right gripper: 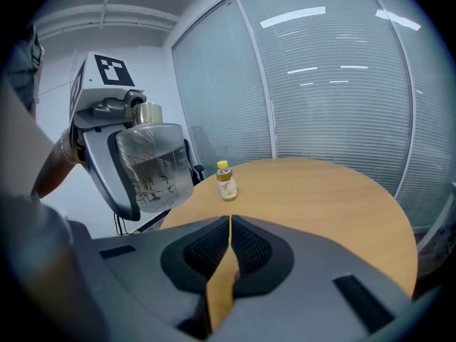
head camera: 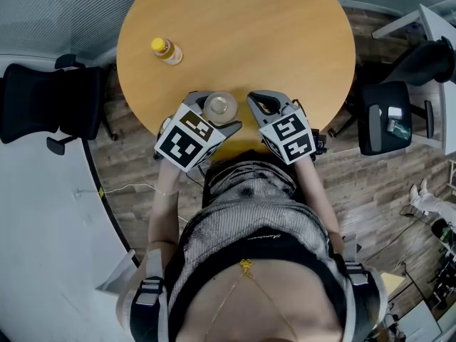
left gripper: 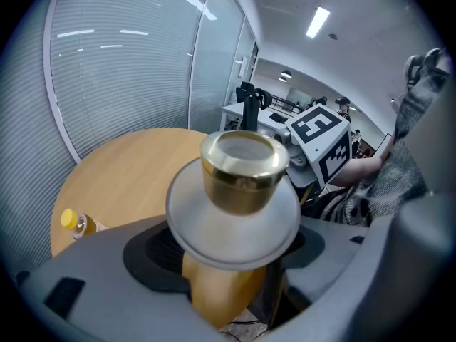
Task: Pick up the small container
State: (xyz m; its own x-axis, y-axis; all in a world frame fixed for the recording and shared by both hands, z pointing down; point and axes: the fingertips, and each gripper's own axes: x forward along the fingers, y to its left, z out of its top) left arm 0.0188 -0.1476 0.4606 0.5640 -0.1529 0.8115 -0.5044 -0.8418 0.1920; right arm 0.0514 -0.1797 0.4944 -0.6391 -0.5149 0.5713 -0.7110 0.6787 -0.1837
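Observation:
A small clear container (head camera: 220,107) with a gold collar sits between the fingers of my left gripper (head camera: 214,114), which is shut on it over the near edge of the round wooden table (head camera: 249,41). In the left gripper view, its gold rim and clear shoulder (left gripper: 242,184) rise above the jaws, upright. The right gripper view shows the container (right gripper: 153,162) lifted off the table. My right gripper (head camera: 261,101) is beside it on the right, shut and empty, its pads (right gripper: 242,244) pressed together. A little yellow-capped bottle (head camera: 166,50) stands at the table's far left.
A black office chair (head camera: 50,102) stands left of the table and another (head camera: 385,116) to the right. The yellow-capped bottle (right gripper: 226,180) is well ahead of my right gripper. Glass walls with blinds surround the table.

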